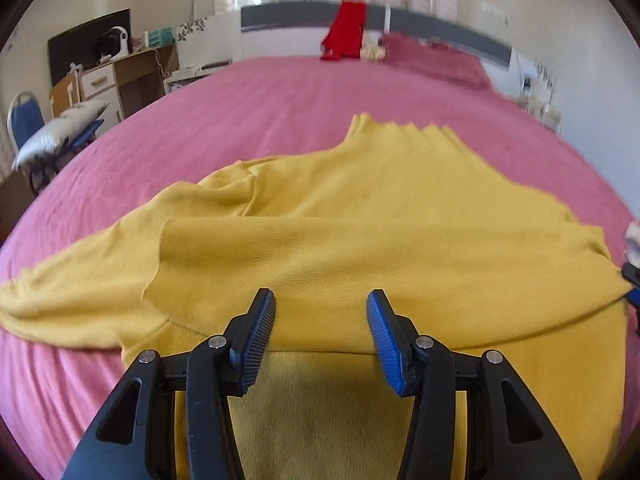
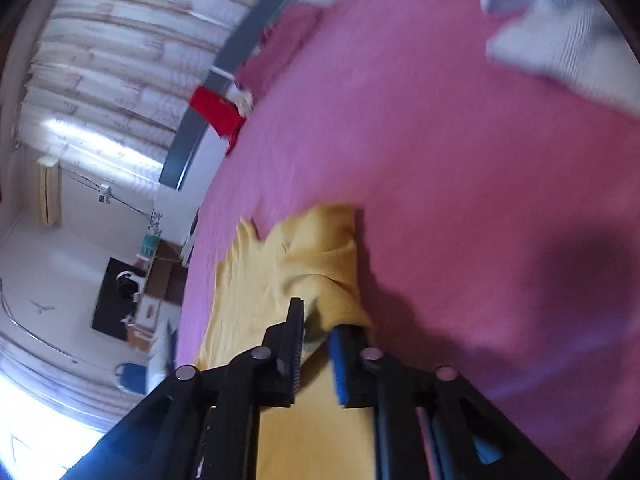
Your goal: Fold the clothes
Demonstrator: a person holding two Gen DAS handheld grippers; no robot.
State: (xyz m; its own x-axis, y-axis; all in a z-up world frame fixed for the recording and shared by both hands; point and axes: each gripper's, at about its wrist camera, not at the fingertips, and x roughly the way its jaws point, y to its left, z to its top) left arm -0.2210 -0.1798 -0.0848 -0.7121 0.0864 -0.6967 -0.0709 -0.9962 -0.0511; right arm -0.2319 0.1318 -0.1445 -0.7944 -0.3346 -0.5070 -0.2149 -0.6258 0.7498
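Note:
A yellow knit sweater (image 1: 360,220) lies spread on the pink bed (image 1: 260,100), folded across its middle, one sleeve trailing to the left. My left gripper (image 1: 321,300) is open and empty, just above the sweater's near fold. In the right wrist view, my right gripper (image 2: 316,320) is rolled sideways and its jaws are nearly closed on a bunched edge of the yellow sweater (image 2: 320,256), lifting it off the pink bed (image 2: 440,140). The right gripper's edge also shows at the far right of the left wrist view (image 1: 634,280).
A red garment (image 1: 346,32) hangs on the grey headboard (image 1: 440,24), beside a pink pillow (image 1: 436,56). A white cloth (image 2: 556,28) lies on the bed's far right. A desk (image 1: 120,76) and a blue chair (image 1: 28,120) stand left of the bed.

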